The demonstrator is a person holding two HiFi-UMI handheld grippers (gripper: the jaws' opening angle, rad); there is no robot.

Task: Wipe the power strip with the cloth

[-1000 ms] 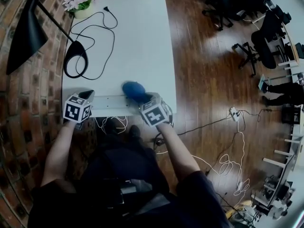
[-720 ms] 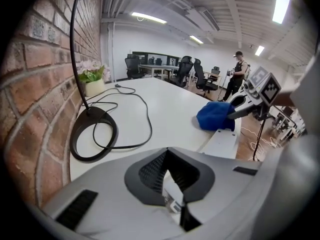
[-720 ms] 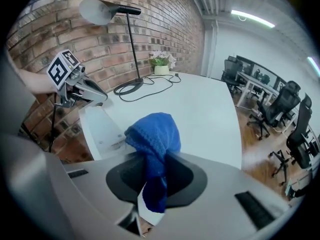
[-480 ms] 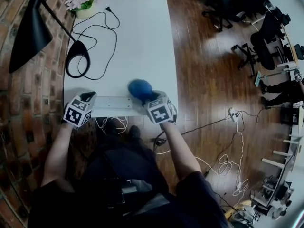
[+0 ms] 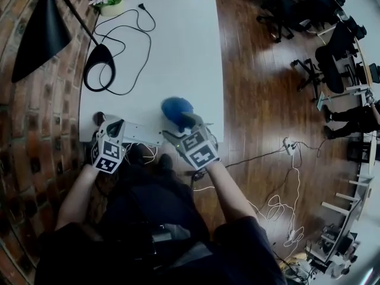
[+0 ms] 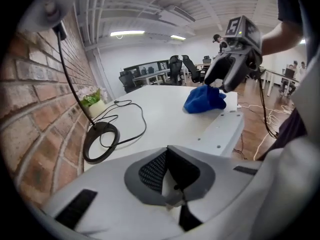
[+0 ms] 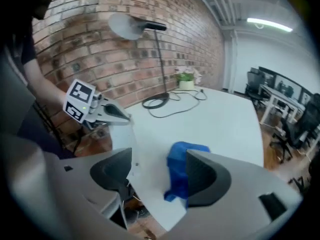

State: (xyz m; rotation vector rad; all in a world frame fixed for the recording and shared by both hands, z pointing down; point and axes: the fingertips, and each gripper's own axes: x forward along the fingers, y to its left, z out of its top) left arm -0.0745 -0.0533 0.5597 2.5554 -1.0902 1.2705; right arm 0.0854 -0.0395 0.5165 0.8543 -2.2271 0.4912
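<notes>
Wiping step, with the cloth just let go. The power strip [image 5: 142,133] lies flat on the white bench [image 5: 178,52] beside its near edge. Its long axis runs crosswise to the person, from the left hand-held gripper [image 5: 117,125] at one end toward the right hand-held gripper [image 5: 181,123] at the other. One broad face is up, and the socket detail is too small to read. The blue cloth [image 5: 176,107] sits bunched at the strip's right end, on it or just beyond; which one cannot be told. The right jaws have just been opening and now stand wide apart. The cloth rests loose between them, nearer the right jaw, and neither pad presses it. The left jaws are almost together, having just eased apart slightly. No view shows whether they pinch the strip's left end or only rest against it. A sound stroke would probably begin by closing the right jaws on a full fold of cloth, so that fabric and not the jaw tips meets the plastic. The cloth would then be drawn along the long axis toward the left gripper, which braces the strip. A sideways push risks sliding the strip off the near edge.
</notes>
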